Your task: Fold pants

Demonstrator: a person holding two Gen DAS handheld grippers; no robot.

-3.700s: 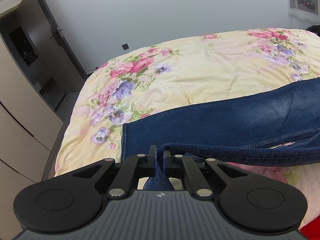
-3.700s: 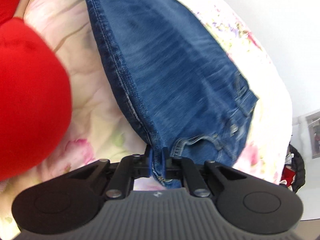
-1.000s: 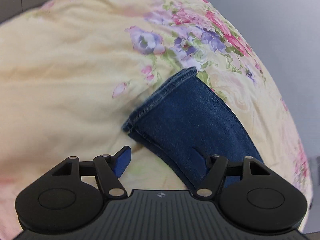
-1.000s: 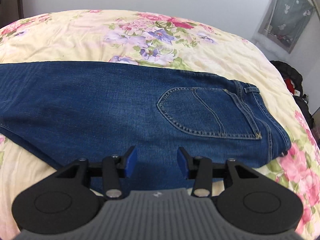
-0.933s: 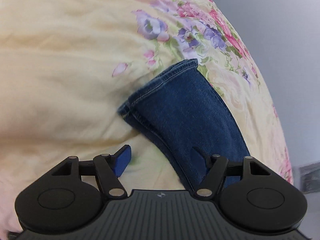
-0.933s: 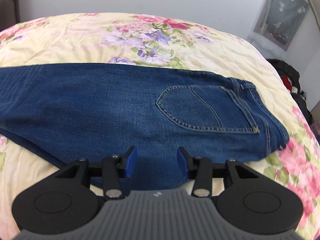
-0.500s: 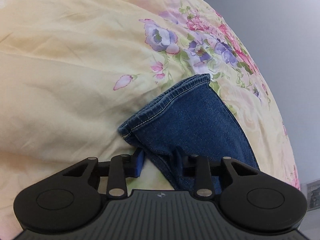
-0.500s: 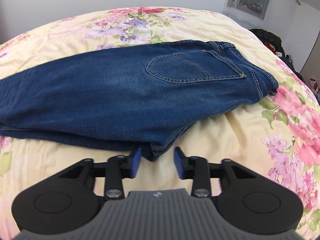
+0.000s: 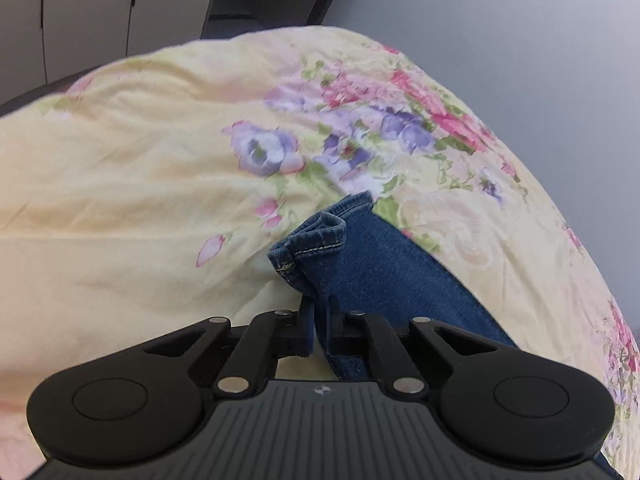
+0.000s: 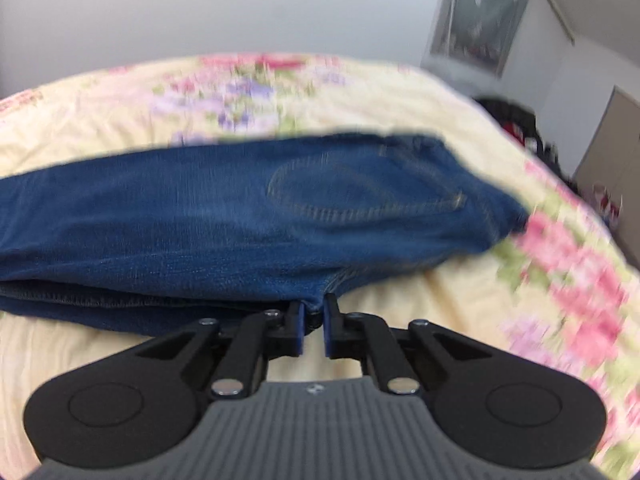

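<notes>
1. The left claw [image 9: 319,320] had just been closing and was pinching the near edge of the dark blue denim pants [image 9: 384,280] close to the leg end, with cloth visibly caught between its blue pads; the stitched hem [image 9: 320,240] bunched up just ahead of the tips.
2. The right claw [image 10: 312,322] had likewise just been closing, and it gripped a corner of the same pants [image 10: 248,224] at their near edge, about where the seat met the legs; the view was blurred, yet denim sat between its pads.
3. The pants lay lengthwise on the bed, seemingly already halved leg upon leg, with the curved back pocket [image 10: 360,192] facing up beyond the right claw and the waist end off to its right.
4. The step in hand looked like taking hold for the crosswise fold. The next move likely called for lifting both pinched points together and carrying the leg end over toward the waist, keeping the edges aligned.
5. Around the claws spread the pale yellow quilt with pink and purple flowers [image 9: 120,184], soft and wrinkled, so the lower layer might drag or the quilt get caught.
6. Farther off stood grey cupboard doors [image 9: 80,20] and a dark heap of things [image 10: 516,120] past the bed's right side; nothing blocked the fold.
</notes>
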